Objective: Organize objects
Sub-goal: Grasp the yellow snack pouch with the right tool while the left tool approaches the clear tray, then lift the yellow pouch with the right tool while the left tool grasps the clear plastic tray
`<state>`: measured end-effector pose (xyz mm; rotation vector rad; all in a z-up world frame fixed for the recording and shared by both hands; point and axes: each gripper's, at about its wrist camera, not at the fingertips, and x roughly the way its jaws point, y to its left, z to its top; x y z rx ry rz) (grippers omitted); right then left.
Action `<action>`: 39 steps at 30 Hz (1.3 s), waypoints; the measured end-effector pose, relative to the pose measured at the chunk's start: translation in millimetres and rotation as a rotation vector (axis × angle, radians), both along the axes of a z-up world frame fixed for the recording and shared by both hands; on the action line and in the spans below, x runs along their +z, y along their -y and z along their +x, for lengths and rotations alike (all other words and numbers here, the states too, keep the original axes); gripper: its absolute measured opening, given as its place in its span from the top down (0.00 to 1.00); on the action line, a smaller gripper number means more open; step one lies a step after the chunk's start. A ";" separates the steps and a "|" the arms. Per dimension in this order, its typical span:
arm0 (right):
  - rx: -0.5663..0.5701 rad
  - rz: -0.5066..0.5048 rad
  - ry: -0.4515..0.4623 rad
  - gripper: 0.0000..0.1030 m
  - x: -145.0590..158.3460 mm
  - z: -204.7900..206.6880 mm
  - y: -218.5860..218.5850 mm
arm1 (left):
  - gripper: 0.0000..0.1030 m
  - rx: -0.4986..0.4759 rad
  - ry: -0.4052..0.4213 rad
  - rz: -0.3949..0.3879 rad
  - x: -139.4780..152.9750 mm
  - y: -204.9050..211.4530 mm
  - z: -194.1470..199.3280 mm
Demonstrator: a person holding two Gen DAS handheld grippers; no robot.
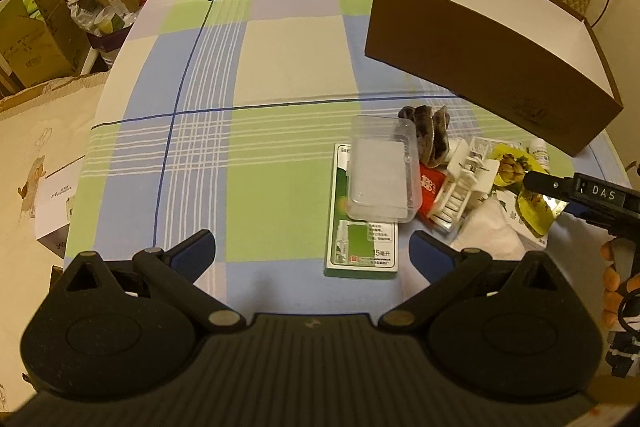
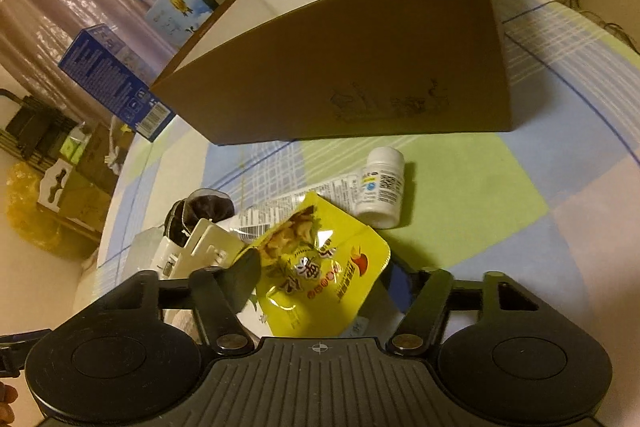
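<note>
Yellow foil snack packet [image 2: 320, 267] sits between the right gripper's [image 2: 324, 279] spread fingers, atop the clutter just before the brown cardboard box [image 2: 360, 67]. Nothing is pinched yet. Close squarely on the packet's middle, lift clear of the white pill bottle [image 2: 382, 187], then carry it over the rim. The left gripper [image 1: 312, 255] hangs wide, empty.

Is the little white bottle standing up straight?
No, the white bottle is lying on its side on the checked tablecloth, just beyond the yellow snack packet.
</note>
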<state>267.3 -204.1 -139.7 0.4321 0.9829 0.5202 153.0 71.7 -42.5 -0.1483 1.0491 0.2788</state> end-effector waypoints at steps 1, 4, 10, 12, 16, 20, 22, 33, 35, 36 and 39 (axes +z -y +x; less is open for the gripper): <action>0.003 -0.001 0.000 0.47 0.5 1.0 -0.2 | 0.01 0.002 -0.001 -0.001 -0.6 -0.6 0.7; 0.030 0.009 -0.007 0.48 -1.3 5.1 -2.8 | 0.01 0.018 -0.005 -0.002 -1.5 -2.3 2.4; 0.030 0.104 -0.057 0.58 -13.7 13.0 0.8 | 0.01 0.027 -0.007 -0.005 -1.7 -6.0 4.6; 0.040 0.190 -0.071 0.77 -17.1 16.1 5.8 | 0.01 0.031 -0.010 -0.003 -2.3 -7.3 4.7; 0.051 0.200 -0.051 0.81 -8.7 15.3 6.8 | 0.01 0.035 -0.011 -0.004 -2.9 -9.5 5.7; 0.055 0.172 0.006 0.83 12.2 9.8 9.0 | 0.01 0.026 -0.007 -0.011 -4.1 -8.8 8.3; 0.057 0.148 0.045 0.83 23.0 6.9 8.9 | 0.01 0.009 0.002 -0.016 -4.6 -7.8 11.6; 0.016 -0.073 0.178 0.83 62.7 -8.2 19.0 | 0.08 -0.113 0.030 0.009 -15.9 11.6 50.8; 0.001 -0.089 0.181 0.83 64.4 -11.0 26.0 | 0.11 -0.124 0.022 0.016 -19.9 12.5 60.4; -0.006 -0.092 0.183 0.83 65.5 -10.6 29.4 | 0.13 -0.129 0.022 0.014 -20.9 12.4 64.1; -0.030 -0.107 0.182 0.83 68.2 -11.7 40.0 | 0.14 -0.161 0.022 0.023 -24.0 14.3 75.0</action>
